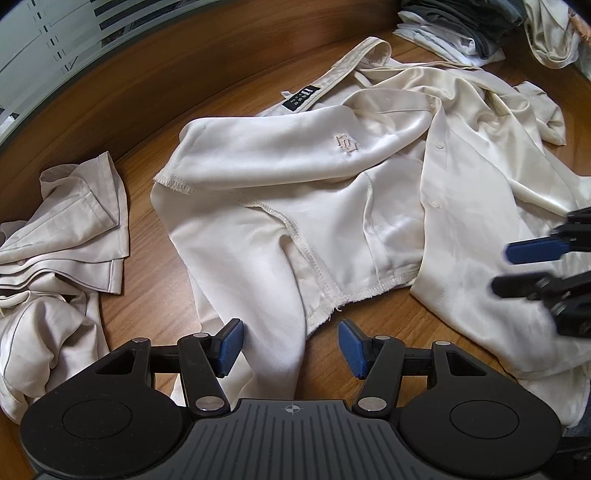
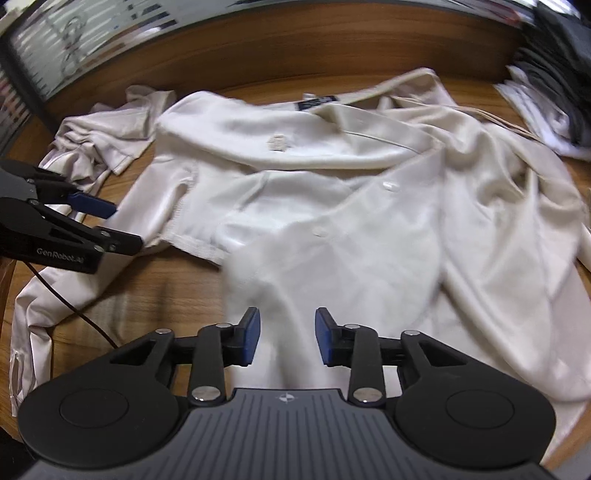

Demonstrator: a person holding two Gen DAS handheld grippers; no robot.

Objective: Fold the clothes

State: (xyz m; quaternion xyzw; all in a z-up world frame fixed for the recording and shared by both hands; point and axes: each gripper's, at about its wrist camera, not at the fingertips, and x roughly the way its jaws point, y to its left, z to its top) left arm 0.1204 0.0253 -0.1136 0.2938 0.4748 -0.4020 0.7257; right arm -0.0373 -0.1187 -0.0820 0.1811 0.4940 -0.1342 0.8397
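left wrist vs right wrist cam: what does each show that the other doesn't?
Left wrist only: sharp detail, the serged seam along the cream shirt's inside-out edge, and the right gripper entering from the side.
Right wrist only: the left gripper seen side-on and a thin dark cable on the table; the image is motion-blurred.
Both: the cream shirt spread crumpled, its dark neck label, a second crumpled pale garment, folded clothes stacked at the far corner.

Both wrist cams are looking steeply down, close over the cream shirt (image 1: 332, 192): left one sitting toward its left side, right one right; both sharing its embroidered chest.
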